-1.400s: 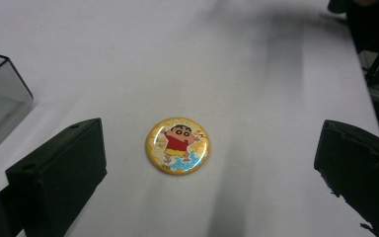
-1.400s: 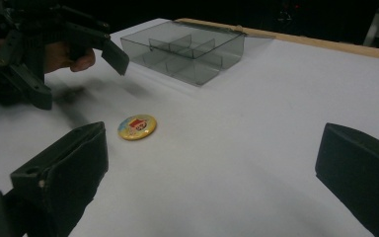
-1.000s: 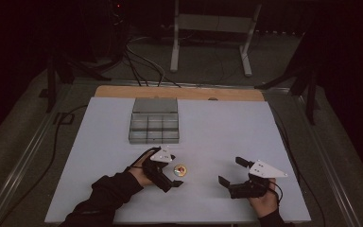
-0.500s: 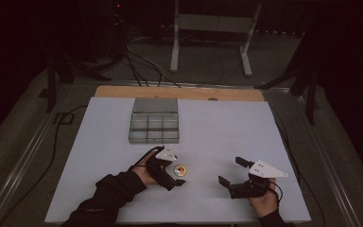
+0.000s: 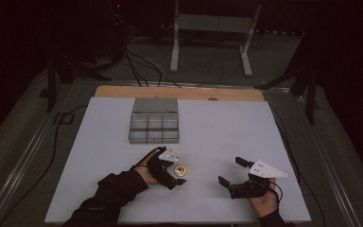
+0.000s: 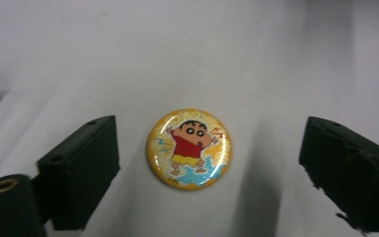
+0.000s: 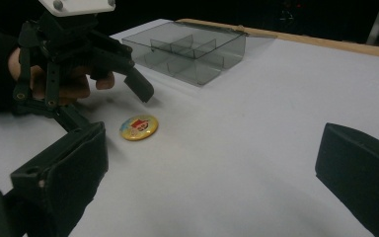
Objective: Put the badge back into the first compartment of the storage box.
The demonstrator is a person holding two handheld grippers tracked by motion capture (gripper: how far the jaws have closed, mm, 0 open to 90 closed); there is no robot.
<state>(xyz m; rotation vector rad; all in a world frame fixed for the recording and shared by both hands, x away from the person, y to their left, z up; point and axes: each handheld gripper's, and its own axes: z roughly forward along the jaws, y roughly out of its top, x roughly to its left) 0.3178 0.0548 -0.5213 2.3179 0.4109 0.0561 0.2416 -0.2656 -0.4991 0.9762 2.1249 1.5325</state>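
I see a white table (image 5: 217,137) in a dark room, clear divided box (image 5: 154,126) at 12 o'clock. Left gripper (image 5: 176,170) jaws, just closing, spread around the untouched badge (image 6: 189,149); right gripper (image 5: 231,171) at 3 o'clock, spread, empty.

Dark lab: white table (image 5: 227,132), floor cables (image 5: 137,61), metal stand (image 5: 212,28).
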